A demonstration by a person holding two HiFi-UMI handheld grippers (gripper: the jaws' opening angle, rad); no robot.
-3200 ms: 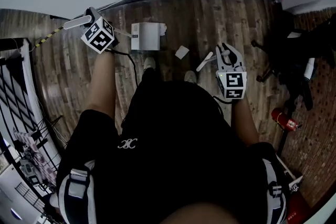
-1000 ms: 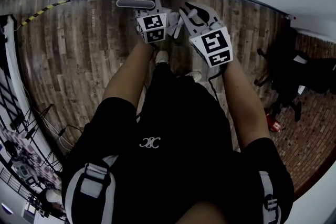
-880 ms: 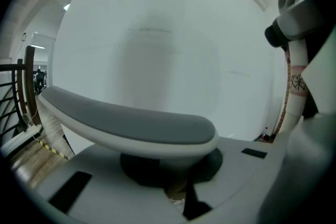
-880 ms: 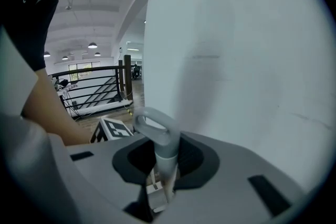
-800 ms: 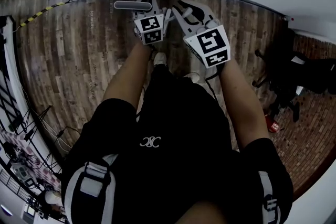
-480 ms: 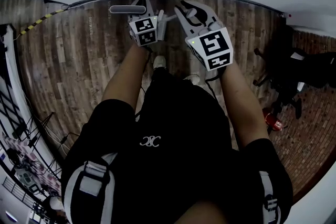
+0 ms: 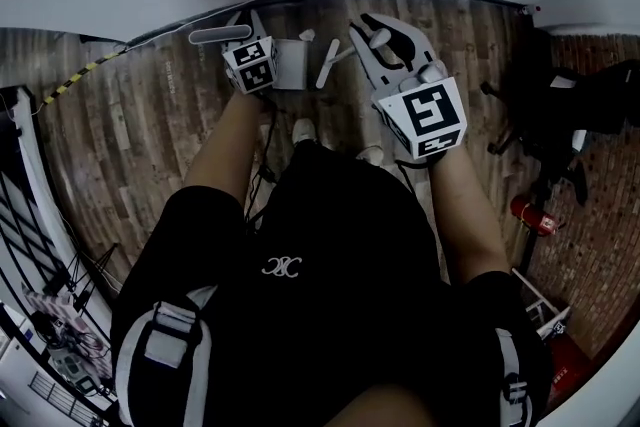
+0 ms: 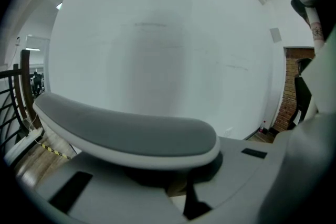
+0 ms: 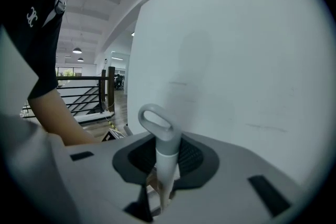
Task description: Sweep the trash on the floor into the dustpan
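Gripping broom handle point(image 9: 164, 165), roughly upright, loop point(image 9: 155, 121) uppermost

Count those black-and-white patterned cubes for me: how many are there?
2. The left cube sits on the left gripper, close to the wall. The right cube sits on the right gripper, nearer the person. The person's body hides some floor.

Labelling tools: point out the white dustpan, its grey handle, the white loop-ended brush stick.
White dustpan point(image 7: 290, 65): head view, pan body.
Grey handle point(image 8: 126, 134): left gripper view, grip middle.
Brush stick point(image 9: 166, 168): right gripper view, white shaft.
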